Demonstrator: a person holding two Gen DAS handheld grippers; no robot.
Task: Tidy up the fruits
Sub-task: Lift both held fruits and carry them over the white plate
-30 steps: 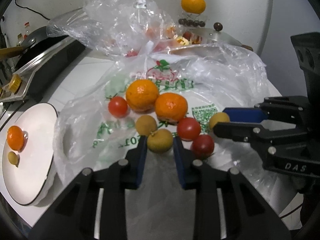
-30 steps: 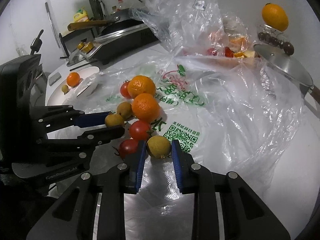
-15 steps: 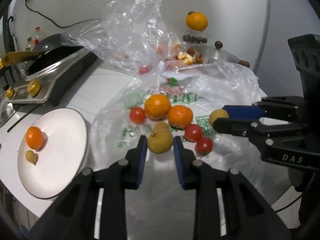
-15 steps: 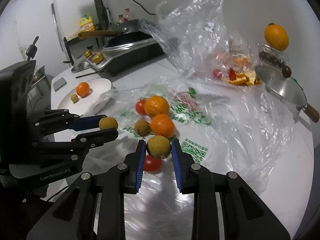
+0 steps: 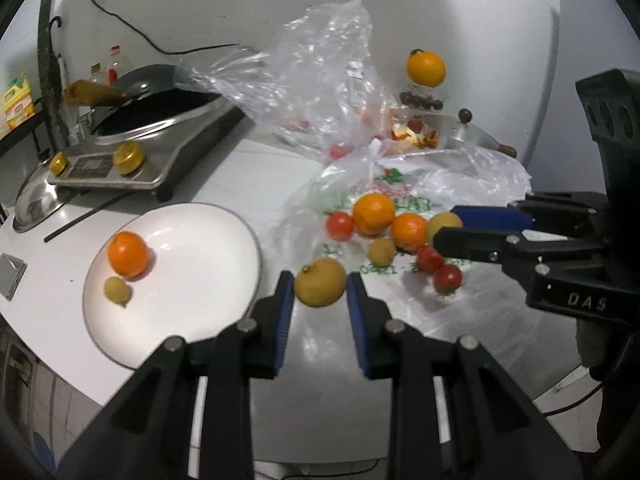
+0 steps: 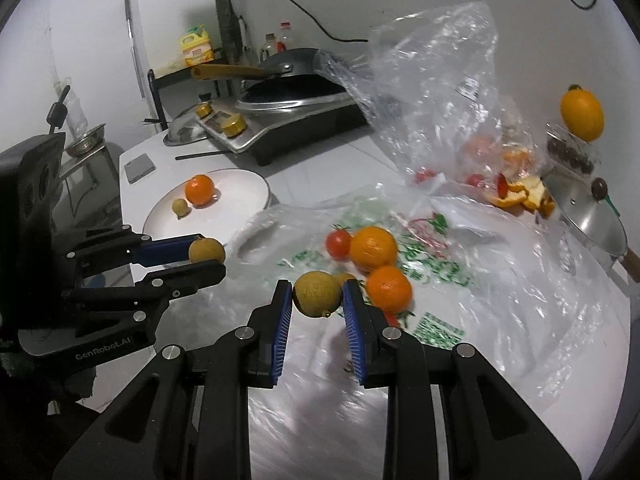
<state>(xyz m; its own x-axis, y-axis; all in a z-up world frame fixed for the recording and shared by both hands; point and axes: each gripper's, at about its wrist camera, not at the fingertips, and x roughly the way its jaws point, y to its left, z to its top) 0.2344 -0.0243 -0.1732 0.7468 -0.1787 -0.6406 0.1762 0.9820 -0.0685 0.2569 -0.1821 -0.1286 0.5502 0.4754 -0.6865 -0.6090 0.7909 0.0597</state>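
My left gripper (image 5: 320, 282) is shut on a small yellow-brown fruit (image 5: 320, 282), held above the table beside the white plate (image 5: 200, 272). The plate holds an orange (image 5: 127, 254) and one small yellow fruit (image 5: 117, 290). My right gripper (image 6: 317, 294) is shut on another yellow-brown fruit (image 6: 317, 294), raised over the flat plastic bag (image 6: 460, 280). On the bag lie two oranges (image 5: 373, 213), several tomatoes (image 5: 340, 225) and one more small brown fruit (image 5: 382, 251). The left gripper also shows in the right wrist view (image 6: 206, 256).
A cooktop with a pan (image 5: 152, 128) stands at the back left. A crumpled clear bag (image 5: 320, 80) with fruit scraps sits behind the fruits. A pot lid (image 6: 588, 216) and an orange on a stand (image 6: 582, 112) are at the right. A phone (image 6: 139, 167) lies near the plate.
Both grippers have lifted their fruits off the bag and pulled back. The left one has swung left towards the plate; the plate is now nearer the view's middle.
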